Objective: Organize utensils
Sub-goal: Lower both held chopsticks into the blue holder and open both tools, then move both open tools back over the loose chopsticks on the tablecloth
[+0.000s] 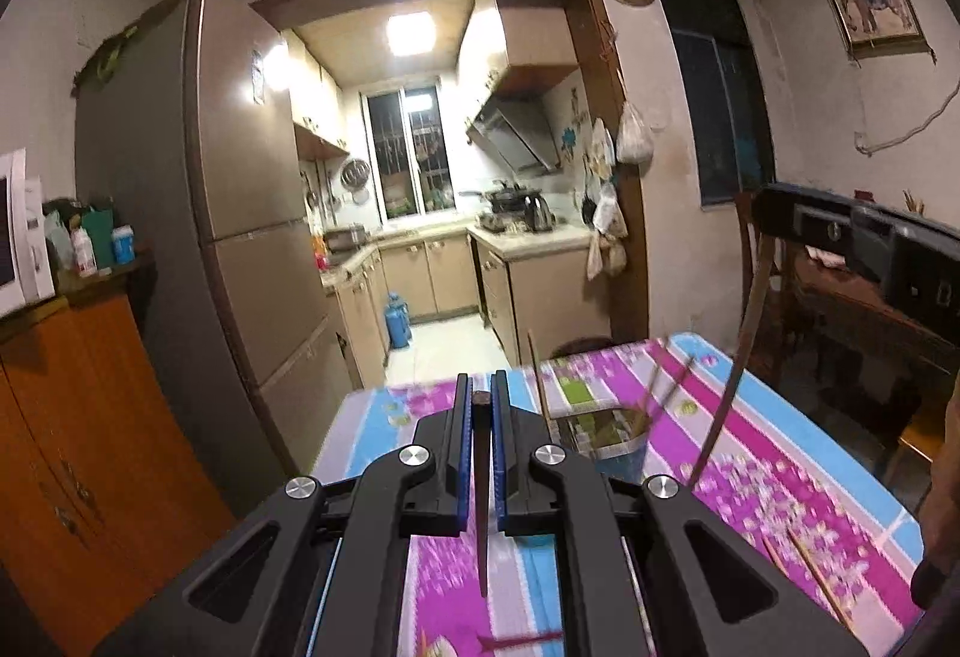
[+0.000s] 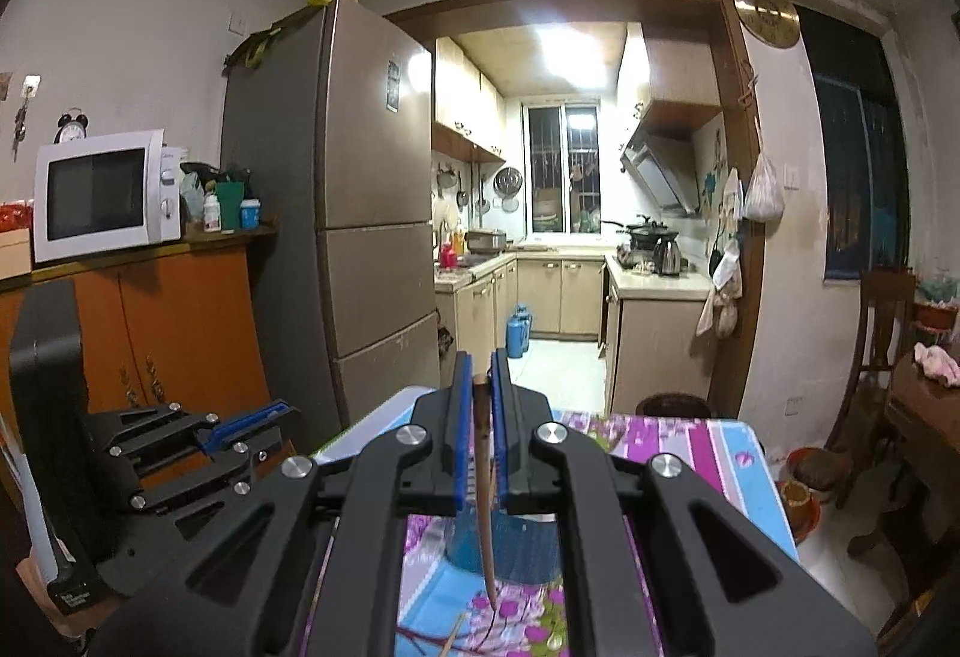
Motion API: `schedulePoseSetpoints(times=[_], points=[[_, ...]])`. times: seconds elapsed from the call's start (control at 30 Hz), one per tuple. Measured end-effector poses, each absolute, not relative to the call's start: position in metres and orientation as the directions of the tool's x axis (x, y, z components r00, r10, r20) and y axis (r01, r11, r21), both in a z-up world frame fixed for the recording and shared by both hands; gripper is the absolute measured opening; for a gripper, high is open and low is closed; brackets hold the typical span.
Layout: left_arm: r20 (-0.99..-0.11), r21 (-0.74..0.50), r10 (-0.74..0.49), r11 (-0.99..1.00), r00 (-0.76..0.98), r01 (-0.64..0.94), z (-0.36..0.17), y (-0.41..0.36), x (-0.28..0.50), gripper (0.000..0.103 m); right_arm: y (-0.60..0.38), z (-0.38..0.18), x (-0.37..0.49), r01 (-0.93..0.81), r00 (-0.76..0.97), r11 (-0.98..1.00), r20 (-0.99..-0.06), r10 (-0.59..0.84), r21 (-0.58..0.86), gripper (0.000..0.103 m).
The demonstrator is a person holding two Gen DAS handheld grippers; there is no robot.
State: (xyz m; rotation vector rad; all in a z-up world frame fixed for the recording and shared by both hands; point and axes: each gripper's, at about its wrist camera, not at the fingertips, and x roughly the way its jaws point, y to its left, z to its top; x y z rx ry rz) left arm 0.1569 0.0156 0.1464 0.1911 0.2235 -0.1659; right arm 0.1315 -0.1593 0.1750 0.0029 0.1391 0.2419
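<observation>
Transport step: your left gripper (image 1: 478, 405) and right gripper (image 2: 480, 387) each have fingers clamped on one chopstick, lifted above the surface (image 1: 780, 453). Next: align tips w/ holder cup (image 1: 618, 444), lower, then release.

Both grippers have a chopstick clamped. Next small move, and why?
Probably carry the left gripper toward the holder cup on the table. It is shut on a chopstick, point hanging down; the cup already holds chopsticks. The right gripper grips another chopstick above the cup.
</observation>
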Motion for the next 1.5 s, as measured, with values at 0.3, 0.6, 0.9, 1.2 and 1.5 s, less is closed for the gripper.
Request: schedulePoseSetpoints(times=[0.3, 0.6, 0.9, 1.2, 1.5], points=[[-0.095, 0.058, -0.212, 0.974, 0.973, 0.218, 0.212, 0.014, 0.207, 0.007, -0.167, 0.199, 0.173, -0.191, 0.977, 0.98, -0.082, 0.195, 0.045, 0.005], [-0.011, -0.021, -0.268, 0.963, 0.963, 0.268, 0.22, -0.003, 0.259, 0.007, -0.186, 0.205, 0.219, -0.15, 0.987, 0.983, -0.045, 0.156, 0.104, 0.005], [-0.08, -0.03, -0.309, 0.951, 0.948, 0.308, 0.17, -0.011, 0.314, 0.007, -0.188, 0.156, 0.273, -0.13, 0.98, 0.979, -0.128, 0.151, 0.16, 0.005], [-0.168, -0.036, -0.308, 0.951, 0.936, 0.307, 0.109, -0.009, 0.339, 0.007, -0.167, 0.095, 0.292, -0.137, 0.955, 0.982, -0.244, 0.166, 0.132, 0.005], [-0.198, -0.07, -0.263, 0.965, 0.944, 0.254, 0.089, 0.012, 0.328, 0.007, -0.167, 0.106, 0.269, -0.129, 0.96, 0.985, -0.234, 0.153, 0.114, 0.019]])
